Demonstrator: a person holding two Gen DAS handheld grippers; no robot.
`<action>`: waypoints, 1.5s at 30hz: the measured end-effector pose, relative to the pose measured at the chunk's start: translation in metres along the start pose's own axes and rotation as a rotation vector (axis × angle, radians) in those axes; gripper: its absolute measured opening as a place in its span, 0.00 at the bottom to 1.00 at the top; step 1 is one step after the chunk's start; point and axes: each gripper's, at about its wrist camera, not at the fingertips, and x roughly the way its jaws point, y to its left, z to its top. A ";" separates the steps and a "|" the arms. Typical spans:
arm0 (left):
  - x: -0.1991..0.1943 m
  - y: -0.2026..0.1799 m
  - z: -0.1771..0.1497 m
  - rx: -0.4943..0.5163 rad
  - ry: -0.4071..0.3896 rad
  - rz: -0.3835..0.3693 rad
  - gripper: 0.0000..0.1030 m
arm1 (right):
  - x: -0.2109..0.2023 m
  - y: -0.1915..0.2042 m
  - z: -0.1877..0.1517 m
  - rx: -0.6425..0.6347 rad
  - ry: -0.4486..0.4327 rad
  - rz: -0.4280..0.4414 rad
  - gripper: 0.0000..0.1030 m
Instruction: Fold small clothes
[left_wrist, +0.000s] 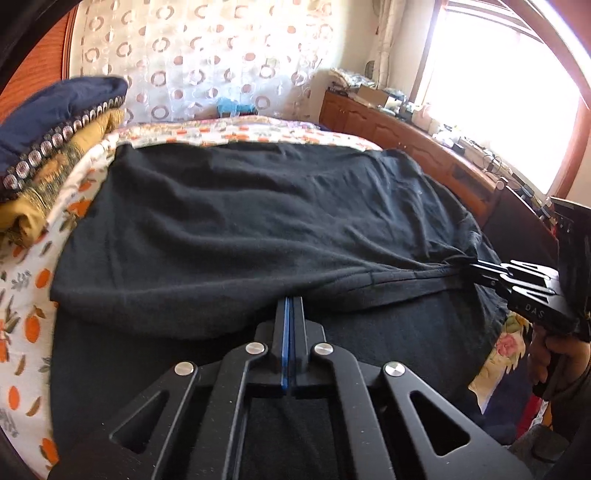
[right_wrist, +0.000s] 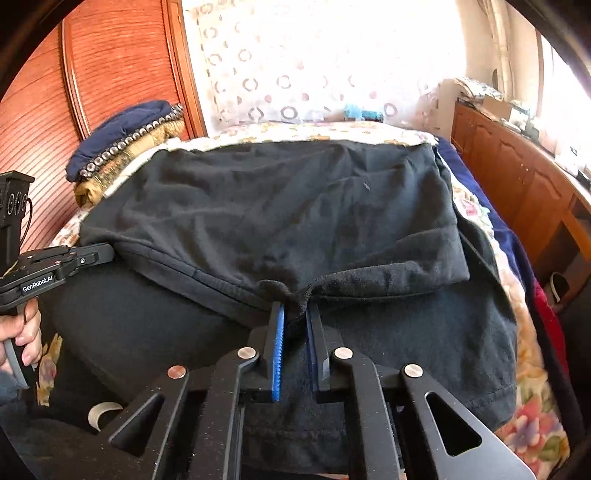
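A black garment (left_wrist: 240, 221) lies spread on the bed, its near part folded back over itself; it also shows in the right wrist view (right_wrist: 295, 206). My left gripper (left_wrist: 290, 301) is shut on the folded hem at its left end, and it shows from the side in the right wrist view (right_wrist: 105, 253). My right gripper (right_wrist: 295, 314) is pinched on a bunched bit of the hem, with a narrow gap between the blue pads (right_wrist: 277, 347). It shows at the right in the left wrist view (left_wrist: 469, 264).
A floral bedsheet (left_wrist: 33, 295) covers the bed. Folded navy and gold fabrics (left_wrist: 55, 122) are stacked at the far left. A wooden cabinet (right_wrist: 517, 177) with clutter runs along the right under a bright window. A patterned curtain (left_wrist: 207, 55) hangs behind.
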 end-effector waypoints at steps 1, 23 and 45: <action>-0.005 -0.002 0.000 0.011 -0.009 0.005 0.01 | -0.004 0.000 0.001 0.003 -0.009 0.007 0.10; 0.023 0.007 0.014 -0.105 0.073 -0.036 0.67 | -0.002 -0.001 -0.003 0.004 0.004 0.040 0.09; -0.052 -0.004 -0.013 -0.086 0.005 -0.074 0.09 | -0.057 0.005 -0.021 -0.025 -0.005 0.126 0.08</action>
